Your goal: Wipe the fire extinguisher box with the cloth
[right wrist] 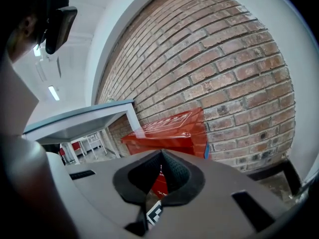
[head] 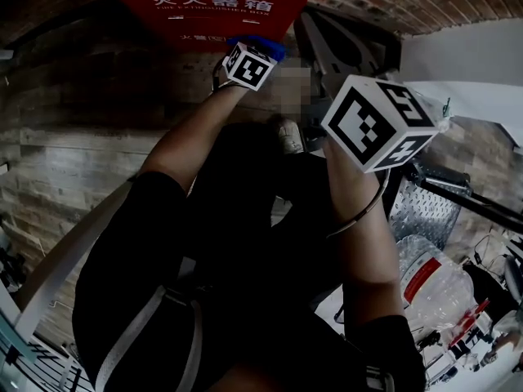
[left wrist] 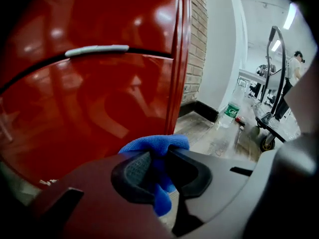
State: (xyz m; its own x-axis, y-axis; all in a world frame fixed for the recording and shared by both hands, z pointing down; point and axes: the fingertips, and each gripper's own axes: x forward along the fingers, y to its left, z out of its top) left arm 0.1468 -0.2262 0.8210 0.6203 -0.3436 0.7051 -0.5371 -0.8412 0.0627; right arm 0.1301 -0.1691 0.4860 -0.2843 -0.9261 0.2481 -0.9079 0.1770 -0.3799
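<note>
The red fire extinguisher box stands against the brick wall, with white characters on its top. It fills the left gripper view as a glossy red front with a silver handle. My left gripper is shut on a blue cloth, which is bunched between the jaws close to the box's lower right edge. In the head view the cloth shows just above the left marker cube. My right gripper is shut and holds nothing. It is held back from the box, and its cube is nearer to me.
A brick wall rises behind the box. A white table stands to its left. On the floor are a water bottle and a wheeled cart, with a person far behind. A large bottle and a mesh rack are at my right.
</note>
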